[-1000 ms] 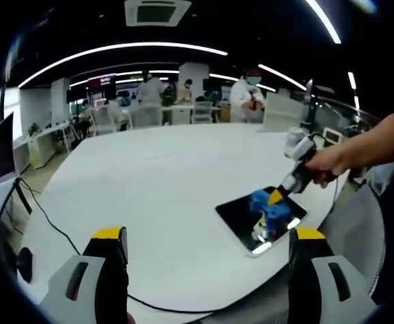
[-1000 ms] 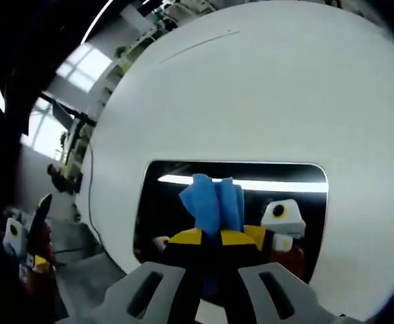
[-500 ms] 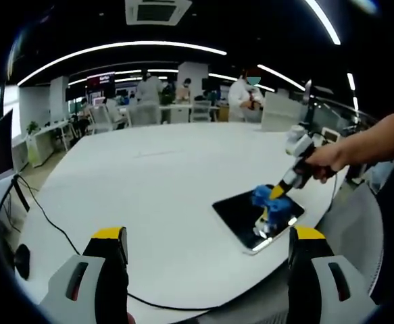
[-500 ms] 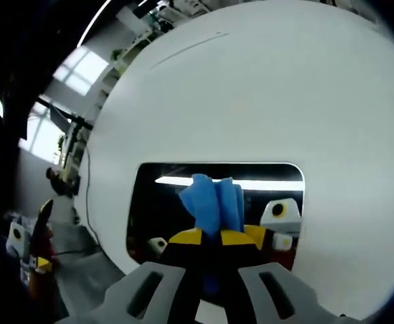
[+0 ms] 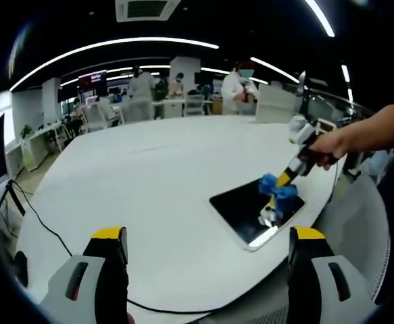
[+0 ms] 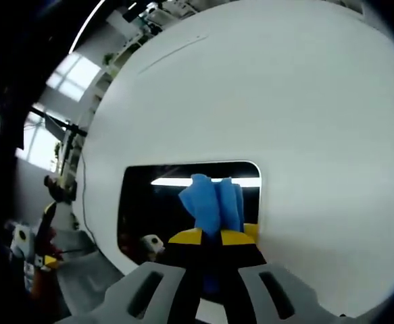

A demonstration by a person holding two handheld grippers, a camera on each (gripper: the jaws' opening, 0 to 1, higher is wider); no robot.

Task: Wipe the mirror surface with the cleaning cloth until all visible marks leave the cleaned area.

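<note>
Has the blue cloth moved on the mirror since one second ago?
Yes. In the left gripper view, the blue cloth, held by the right gripper, has shifted toward the far right edge of the mirror, away from its middle.

table (image 5: 149, 182): white, round | mirror (image 5: 240, 206): lies flat near the table edge | black cable (image 5: 41, 216): runs over the left edge

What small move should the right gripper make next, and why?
Probably sweep the blue cloth back across the mirror toward its far side. The right gripper is shut on the cloth at the mirror's near, right-hand part, so most of the dark glass lies beyond it. Whether marks remain cannot be told. The left gripper is open, apart from the mirror.
</note>
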